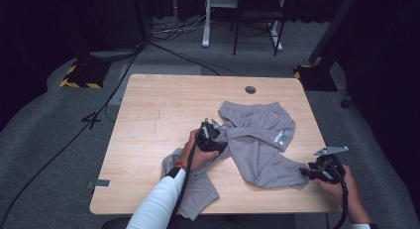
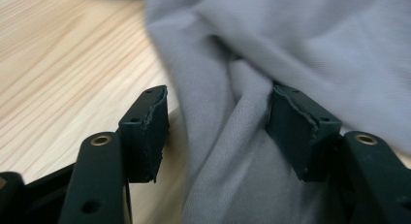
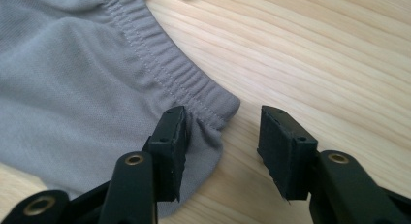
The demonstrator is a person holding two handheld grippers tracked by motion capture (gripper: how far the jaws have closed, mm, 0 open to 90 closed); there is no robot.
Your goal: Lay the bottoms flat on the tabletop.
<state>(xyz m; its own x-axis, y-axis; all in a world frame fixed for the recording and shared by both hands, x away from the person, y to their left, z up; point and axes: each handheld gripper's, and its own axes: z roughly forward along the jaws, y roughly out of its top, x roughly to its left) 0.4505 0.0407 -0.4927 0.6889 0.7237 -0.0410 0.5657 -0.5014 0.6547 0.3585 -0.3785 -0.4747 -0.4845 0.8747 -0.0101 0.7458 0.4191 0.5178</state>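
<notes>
High view shows us the near edge of the wooden table [image 1: 148,140], where a grey pair of shorts [image 1: 257,140] lies crumpled across the right half, one leg trailing toward the near edge and the waistband end bunched toward the far right. Nearest to us on the right, the right gripper [image 1: 303,172] sits at the near right corner of the cloth. In the right gripper view its jaws are spread, with the elastic waistband corner [image 3: 213,105] lying between them, one pad already resting on the fabric and the other standing on bare wood. A little farther in, the left gripper [image 1: 214,128] hovers over the middle of the garment; in the left gripper view its jaws are likewise spread, straddling a raised fold [image 2: 232,136] of the cloth without closing on it.

We judge the shorts to be light, soft and limp: they will drape, slide easily over the smooth wood, and give no resistance to a pinch. They are not fragile. The gathered waistband looks the thicker, firmer part, so we would take hold there, at the stitched elastic corner, and at a raised fold where the jaws can close around real bulk rather than a single thin layer.
</notes>
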